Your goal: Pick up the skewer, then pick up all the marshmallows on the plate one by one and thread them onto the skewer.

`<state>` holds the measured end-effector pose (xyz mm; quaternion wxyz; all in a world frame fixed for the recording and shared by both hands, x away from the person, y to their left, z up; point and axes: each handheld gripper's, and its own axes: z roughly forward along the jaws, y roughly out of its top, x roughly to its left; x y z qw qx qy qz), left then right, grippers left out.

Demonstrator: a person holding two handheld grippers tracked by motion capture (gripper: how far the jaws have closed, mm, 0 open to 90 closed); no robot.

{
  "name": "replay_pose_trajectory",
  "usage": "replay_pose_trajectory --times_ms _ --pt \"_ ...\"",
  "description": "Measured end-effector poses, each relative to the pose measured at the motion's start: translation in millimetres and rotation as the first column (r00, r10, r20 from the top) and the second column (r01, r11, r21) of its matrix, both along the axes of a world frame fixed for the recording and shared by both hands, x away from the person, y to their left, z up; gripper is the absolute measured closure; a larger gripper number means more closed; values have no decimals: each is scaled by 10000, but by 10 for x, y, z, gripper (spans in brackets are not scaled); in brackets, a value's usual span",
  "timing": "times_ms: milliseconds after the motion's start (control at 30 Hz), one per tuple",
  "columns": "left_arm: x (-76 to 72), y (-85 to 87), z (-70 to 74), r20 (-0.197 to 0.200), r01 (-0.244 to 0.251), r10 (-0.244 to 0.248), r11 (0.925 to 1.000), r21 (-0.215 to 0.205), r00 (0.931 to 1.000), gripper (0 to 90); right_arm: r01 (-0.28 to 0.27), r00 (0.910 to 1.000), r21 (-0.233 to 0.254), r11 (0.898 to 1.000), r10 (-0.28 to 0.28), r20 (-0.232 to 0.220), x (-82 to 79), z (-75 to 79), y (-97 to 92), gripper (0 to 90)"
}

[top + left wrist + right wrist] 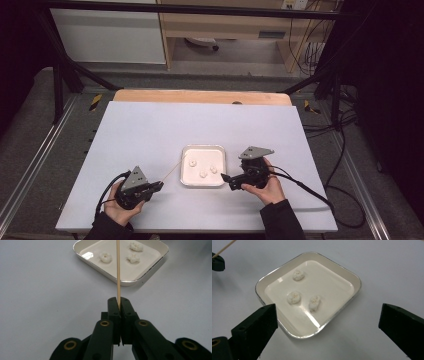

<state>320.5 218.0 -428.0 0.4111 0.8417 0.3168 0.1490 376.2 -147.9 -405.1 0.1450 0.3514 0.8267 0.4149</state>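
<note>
A shallow white square tray (203, 146) sits near the front middle of the table, holding three small white puffed pieces (203, 174). Left of it, my left gripper (159, 185) is shut on a thin wooden skewer (173, 170) that points toward the tray. In the left gripper view the jaws (119, 301) pinch the skewer (118, 270), whose far end reaches over the tray rim (130, 283) between the pieces (105, 257). My right gripper (226, 178) is just right of the tray. Its jaws (328, 313) stand wide open with nothing between them, facing the tray (312, 253) and pieces (294, 297).
The tabletop (150, 125) is a plain white sheet with a wooden edge (200, 96) at the back. Black frame legs and cables run along the floor to the right (340, 165). The left gripper's tip (217, 262) shows at the upper left of the right gripper view.
</note>
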Motion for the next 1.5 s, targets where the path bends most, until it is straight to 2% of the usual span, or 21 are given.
replay_pose_trajectory --times_ms 233,467,567,600,833,900,1000,1100,1500 --pt "0 7 -13 57 22 -22 10000 -69 10000 883 -280 9994 457 9986 288 -166 104 -25 273 64" --pt "1 25 -12 91 -54 55 9998 -170 9999 883 -750 9956 360 9965 768 -529 211 -117 520 125" --pt "4 27 -10 124 -58 61 9997 -234 9999 883 -994 9916 899 9910 1061 -738 245 -190 585 187" --pt "5 26 -13 142 -69 73 9997 -231 9999 883 -1000 9911 934 9906 1074 -782 253 -208 593 203" --pt "13 6 -30 92 -70 73 9996 -261 9999 883 -1289 9873 339 9911 1315 -897 272 -387 656 344" --pt "21 5 -35 56 -59 61 9997 -231 10000 883 -1291 9882 187 9915 1302 -809 263 -407 660 419" --pt "23 2 -41 12 -47 47 9996 -278 10000 883 -1290 9872 321 9911 1314 -902 276 -417 664 499" --pt "21 -5 -44 12 -37 38 9996 -278 10000 882 -1417 9843 302 9894 1441 -1020 285 -455 677 537" --pt "28 -2 -58 -92 -43 40 9992 -400 9999 882 -1681 9840 57 9857 1682 -588 254 -497 693 683"
